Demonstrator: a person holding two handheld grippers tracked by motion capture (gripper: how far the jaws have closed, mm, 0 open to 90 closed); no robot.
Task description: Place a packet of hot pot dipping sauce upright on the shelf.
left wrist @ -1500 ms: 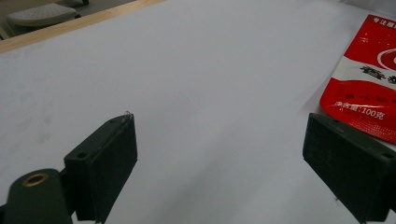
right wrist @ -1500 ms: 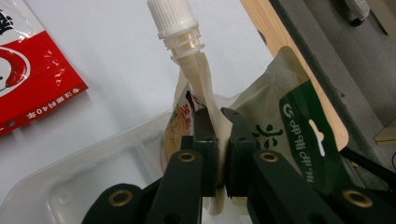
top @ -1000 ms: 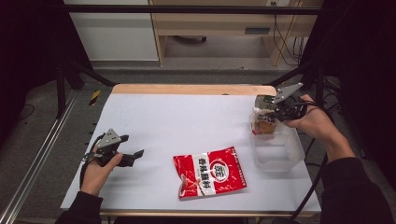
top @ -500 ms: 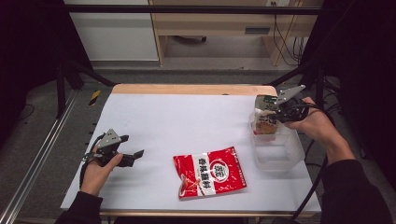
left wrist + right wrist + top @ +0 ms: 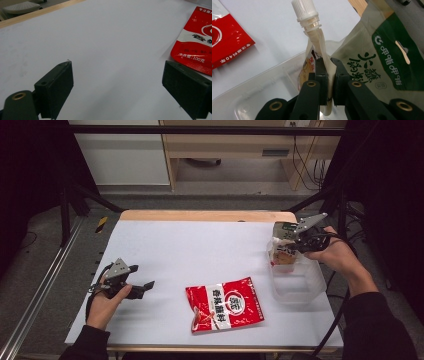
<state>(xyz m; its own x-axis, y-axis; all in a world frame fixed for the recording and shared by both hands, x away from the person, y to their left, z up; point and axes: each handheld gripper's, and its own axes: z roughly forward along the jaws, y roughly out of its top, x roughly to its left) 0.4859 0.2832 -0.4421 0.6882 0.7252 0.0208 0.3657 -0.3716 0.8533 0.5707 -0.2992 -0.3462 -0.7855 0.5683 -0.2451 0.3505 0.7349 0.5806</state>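
Note:
My right gripper [image 5: 289, 244] is shut on a pale spouted pouch [image 5: 313, 53] with a white screw cap [image 5: 303, 10], gripping it below the spout. It holds the pouch upright over the far end of a clear plastic container [image 5: 300, 295]. A beige and green bag [image 5: 387, 57] leans in that container right beside the pouch. A red snack bag [image 5: 225, 305] lies flat on the white table [image 5: 200, 250] near the front. My left gripper [image 5: 146, 286] rests low at the table's left, open, with nothing between its fingers [image 5: 56, 85]. The red snack bag's corner [image 5: 197, 42] lies beyond its right jaw.
The container's rim [image 5: 262, 82] lies under the pouch, and the near part of its floor is bare. A wooden strip [image 5: 205, 215] runs along the table's far edge. Black frame posts and cables stand beyond the table on both sides.
The right gripper with the pouch has drifted very slightly to the right over the container. The left hand has stayed still.

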